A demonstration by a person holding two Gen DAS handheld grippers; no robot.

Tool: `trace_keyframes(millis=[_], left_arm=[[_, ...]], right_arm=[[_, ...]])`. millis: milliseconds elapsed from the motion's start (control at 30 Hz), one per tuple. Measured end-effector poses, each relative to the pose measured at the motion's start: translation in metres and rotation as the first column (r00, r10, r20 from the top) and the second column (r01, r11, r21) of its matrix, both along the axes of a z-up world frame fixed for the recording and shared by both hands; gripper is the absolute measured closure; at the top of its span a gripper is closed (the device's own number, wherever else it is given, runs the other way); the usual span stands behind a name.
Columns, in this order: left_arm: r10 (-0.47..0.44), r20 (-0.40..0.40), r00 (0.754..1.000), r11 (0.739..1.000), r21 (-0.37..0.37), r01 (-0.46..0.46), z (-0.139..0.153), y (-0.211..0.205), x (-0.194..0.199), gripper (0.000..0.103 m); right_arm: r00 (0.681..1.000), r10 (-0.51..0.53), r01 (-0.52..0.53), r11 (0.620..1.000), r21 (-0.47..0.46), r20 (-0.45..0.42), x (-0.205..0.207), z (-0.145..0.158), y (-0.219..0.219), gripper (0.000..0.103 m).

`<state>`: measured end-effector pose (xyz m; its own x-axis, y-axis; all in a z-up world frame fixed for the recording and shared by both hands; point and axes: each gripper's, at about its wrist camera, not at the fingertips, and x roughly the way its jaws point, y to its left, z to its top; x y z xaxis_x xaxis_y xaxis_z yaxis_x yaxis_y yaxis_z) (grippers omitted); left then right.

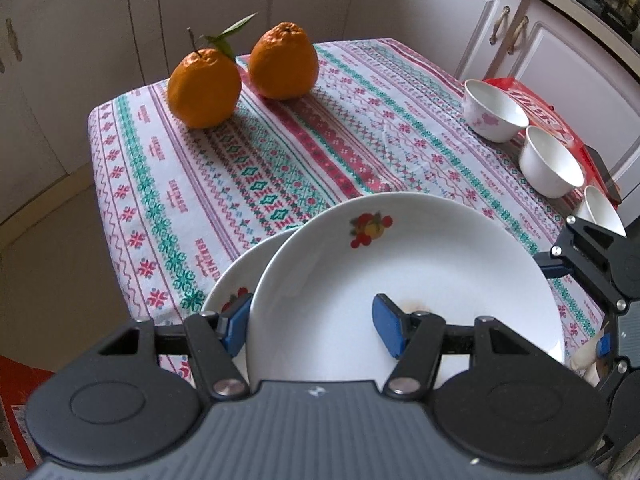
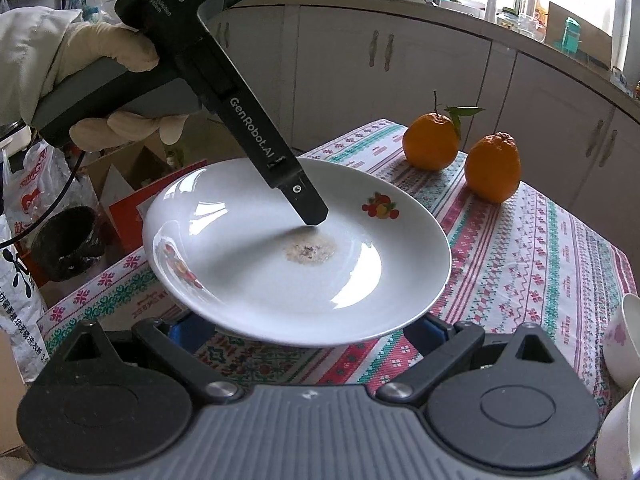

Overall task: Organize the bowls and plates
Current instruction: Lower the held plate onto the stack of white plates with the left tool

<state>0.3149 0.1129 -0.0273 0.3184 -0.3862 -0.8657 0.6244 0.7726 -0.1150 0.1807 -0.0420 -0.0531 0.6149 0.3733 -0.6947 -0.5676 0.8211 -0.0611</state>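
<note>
A white plate with a fruit print (image 1: 420,280) (image 2: 256,280) hangs tilted just above the patterned tablecloth. My left gripper (image 1: 312,320) is shut on its near wall, one blue pad inside the plate and the other outside its rim. A second white plate (image 1: 230,276) lies partly under it on the left. In the right wrist view the left gripper's upper finger (image 2: 308,208) presses on the plate's inner face. My right gripper (image 2: 306,330) stands open, its pads spread wide below the plate's near rim. Three white bowls (image 1: 496,110) (image 1: 552,162) (image 1: 600,210) line the table's right side.
Two oranges (image 1: 204,88) (image 1: 284,62) sit at the far corner of the small table (image 1: 132,184), whose edges drop off close by. A red packet (image 1: 540,108) lies behind the bowls. Cabinets surround the table; boxes and bags (image 2: 120,184) stand on the floor.
</note>
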Motion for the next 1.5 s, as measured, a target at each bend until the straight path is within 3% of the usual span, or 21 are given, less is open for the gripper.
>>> trace_keyframes(millis=[667, 1500], left_arm=[[0.021, -0.029, 0.999, 1.0, -0.016, -0.022, -0.015, 0.009, 0.003, 0.04], [0.017, -0.015, 1.0, 1.0, -0.004, -0.017, -0.012, 0.012, 0.0, 0.034]], right_arm=[[0.999, 0.031, -0.031, 0.999, -0.019, -0.026, -0.001, -0.004, 0.008, 0.002], [0.998, 0.045, -0.045, 0.999, -0.012, -0.043, -0.001, -0.002, 0.007, 0.002]])
